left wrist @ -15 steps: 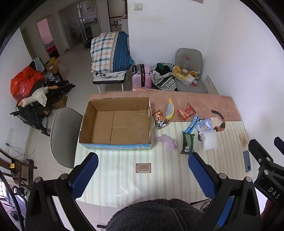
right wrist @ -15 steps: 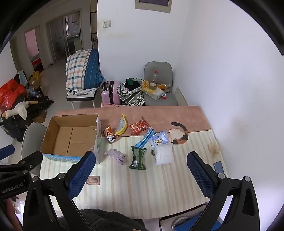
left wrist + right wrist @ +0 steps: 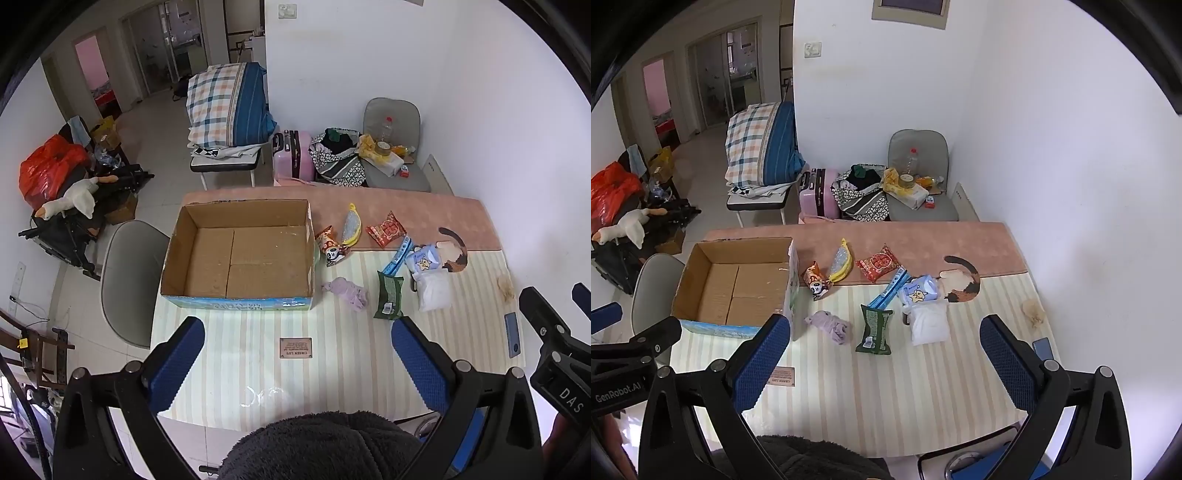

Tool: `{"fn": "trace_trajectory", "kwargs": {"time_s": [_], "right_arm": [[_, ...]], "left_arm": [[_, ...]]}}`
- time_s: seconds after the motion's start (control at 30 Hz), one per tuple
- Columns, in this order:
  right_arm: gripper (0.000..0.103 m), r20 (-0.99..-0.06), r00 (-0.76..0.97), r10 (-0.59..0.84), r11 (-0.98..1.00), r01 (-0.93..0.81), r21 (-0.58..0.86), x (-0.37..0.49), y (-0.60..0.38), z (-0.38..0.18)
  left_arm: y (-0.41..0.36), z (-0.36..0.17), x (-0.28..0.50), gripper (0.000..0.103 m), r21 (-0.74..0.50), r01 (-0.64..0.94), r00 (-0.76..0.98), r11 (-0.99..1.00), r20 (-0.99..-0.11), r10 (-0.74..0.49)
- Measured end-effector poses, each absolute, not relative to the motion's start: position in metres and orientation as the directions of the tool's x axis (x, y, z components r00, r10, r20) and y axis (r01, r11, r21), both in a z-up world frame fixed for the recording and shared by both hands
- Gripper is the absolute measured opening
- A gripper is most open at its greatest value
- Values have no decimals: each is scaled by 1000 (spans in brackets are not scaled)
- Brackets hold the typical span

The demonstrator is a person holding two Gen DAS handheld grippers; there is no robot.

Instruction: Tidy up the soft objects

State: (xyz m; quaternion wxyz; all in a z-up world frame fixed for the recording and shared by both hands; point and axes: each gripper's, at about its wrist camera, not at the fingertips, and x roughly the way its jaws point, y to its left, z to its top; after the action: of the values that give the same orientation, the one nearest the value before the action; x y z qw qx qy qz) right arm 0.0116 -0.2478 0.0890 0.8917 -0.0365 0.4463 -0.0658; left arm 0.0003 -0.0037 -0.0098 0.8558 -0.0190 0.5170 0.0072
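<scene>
Green packet (image 3: 874, 328) lengthwise toward the table's (image 3: 886, 398) near edge; left claw (image 3: 299, 365) and right claw (image 3: 882, 363) both agape, empty.

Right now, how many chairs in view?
3. Grey chair left of the table beside the cardboard box; cluttered grey chair against the far wall; chair holding folded bedding. Others may be hidden.

Small plaque (image 3: 296, 348) on bench: my view can't resolve its print. Box (image 3: 733, 284) near right corner hidden behind my right tongs' finger (image 3: 759, 363). Phone (image 3: 1043, 348) half covered by other finger. Bench (image 3: 258, 384) near edge blocked by dark fleece (image 3: 321, 446). Right tongs (image 3: 576, 306) cut by left view's edge.
</scene>
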Motion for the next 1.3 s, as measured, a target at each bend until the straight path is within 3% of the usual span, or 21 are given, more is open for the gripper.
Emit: {"fn": "trace_trajectory", "kwargs": {"time_s": [1.3], "right_arm": [[103, -782, 604, -154, 988, 92, -124, 14, -248, 95]], "left_arm": [[5, 0, 3, 103, -30, -32, 477, 999, -879, -11]]}}
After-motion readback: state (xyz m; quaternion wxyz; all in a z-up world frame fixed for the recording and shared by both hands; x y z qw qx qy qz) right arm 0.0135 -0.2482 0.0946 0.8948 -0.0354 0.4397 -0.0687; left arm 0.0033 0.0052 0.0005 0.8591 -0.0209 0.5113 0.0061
